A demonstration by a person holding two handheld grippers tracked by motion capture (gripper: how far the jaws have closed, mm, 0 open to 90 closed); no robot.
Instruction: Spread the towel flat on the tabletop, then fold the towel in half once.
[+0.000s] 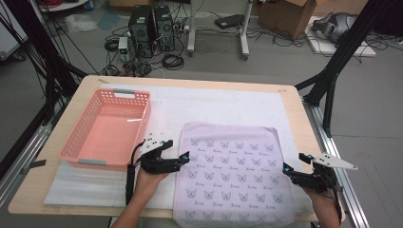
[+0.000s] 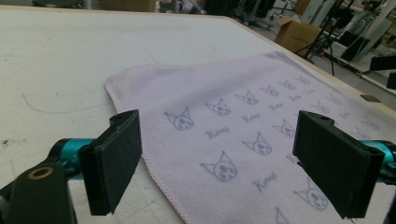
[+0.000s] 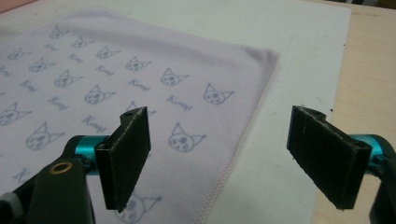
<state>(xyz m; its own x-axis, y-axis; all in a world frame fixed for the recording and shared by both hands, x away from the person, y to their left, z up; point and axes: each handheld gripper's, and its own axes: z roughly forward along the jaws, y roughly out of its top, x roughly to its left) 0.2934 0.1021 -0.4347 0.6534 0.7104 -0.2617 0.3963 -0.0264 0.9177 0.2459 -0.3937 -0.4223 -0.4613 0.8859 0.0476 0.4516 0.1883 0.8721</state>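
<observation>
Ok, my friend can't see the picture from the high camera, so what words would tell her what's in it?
A pale lilac square cloth printed with little cat faces lies flat on a white-covered wooden table, with a person's black left gripper at its left edge and black right gripper at its right edge, both open. A pink plastic basket sits to the left.

The towel (image 1: 231, 174) lies flat on the table (image 1: 294, 107) — the basket (image 1: 107, 128) just left of it.

A wooden table (image 1: 304, 118) carries a white sheet (image 1: 223, 102) over most of its top. On the sheet lie a pink basket (image 1: 105, 128) at 9 o'clock and a lilac cloth (image 1: 233, 175) at 5 o'clock, spread flat, well apart.
</observation>
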